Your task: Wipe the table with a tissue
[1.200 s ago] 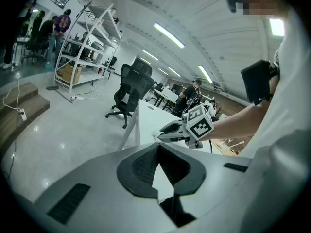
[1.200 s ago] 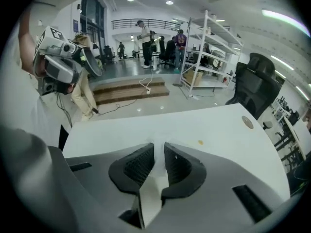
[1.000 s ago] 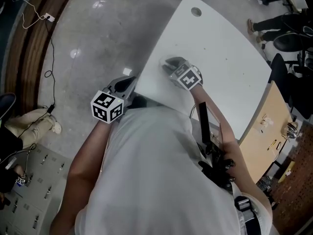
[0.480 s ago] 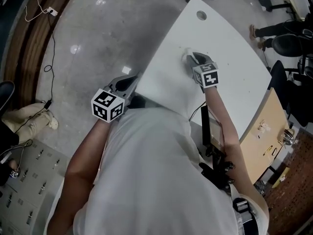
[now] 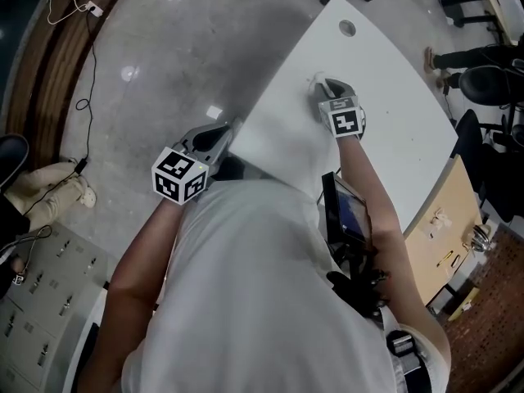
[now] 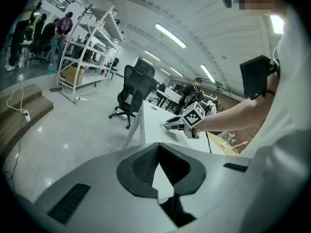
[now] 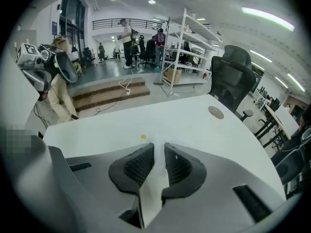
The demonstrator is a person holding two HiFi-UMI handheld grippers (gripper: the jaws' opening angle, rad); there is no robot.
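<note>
Right claw [image 7: 159, 154], clenched on a white paper tissue [image 7: 151, 188], presses it to the white curved surface [image 5: 393, 97] at one o'clock; left claw [image 6: 158, 147] is closed and empty. Wiping seems midway: a small yellow speck [image 7: 143, 137] lies unwiped at eleven o'clock.

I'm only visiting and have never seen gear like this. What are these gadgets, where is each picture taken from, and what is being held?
There is no robot here: a person holds a two-jaw gripper in each hand. The top-down picture comes from a camera on the person's head. The other two come from cameras riding on each gripper, looking along its jaws.

The right gripper reaches over the white table, with its jaws shut on a white tissue for wiping. Little else is on the table: a small yellow spot just ahead of the tissue, and a round cable hole farther off.

The left gripper is near the table's edge, jaws together, apparently empty. The black-and-white patterned cubes are parts of the grippers.
</note>
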